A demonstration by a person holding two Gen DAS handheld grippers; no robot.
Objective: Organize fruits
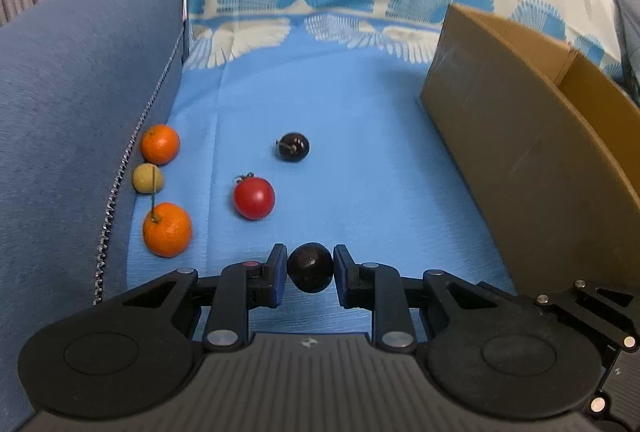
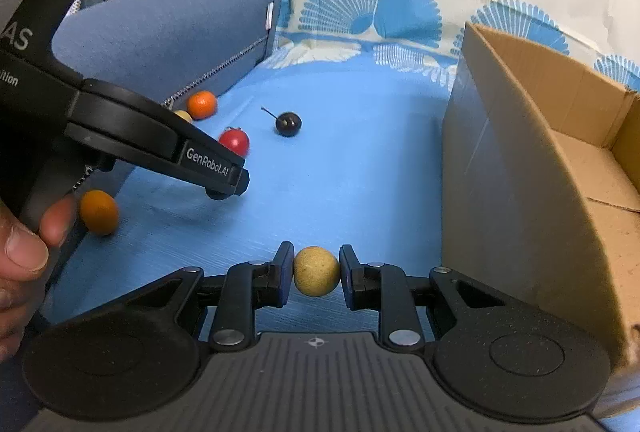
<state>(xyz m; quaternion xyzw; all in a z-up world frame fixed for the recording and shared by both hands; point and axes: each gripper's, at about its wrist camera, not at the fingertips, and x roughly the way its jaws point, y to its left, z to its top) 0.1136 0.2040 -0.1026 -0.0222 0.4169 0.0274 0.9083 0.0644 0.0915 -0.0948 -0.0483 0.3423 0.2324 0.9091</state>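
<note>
Left of the cardboard box [image 1: 520, 136], the left gripper [image 1: 310, 272] tilts downward, clamping a dark fruit [image 1: 310, 272]; the right gripper [image 2: 316, 274], just beside the box, pinches a tan fruit [image 2: 316, 271].

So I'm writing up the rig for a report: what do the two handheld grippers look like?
Both the left gripper and right gripper are matte black, with round pivot housings, silver rivets, linkage arms and blue-edged finger pads. A ribbed grey deck carries a small cross mark. The left one's side reads "GenRobot.AI" in white.
</note>
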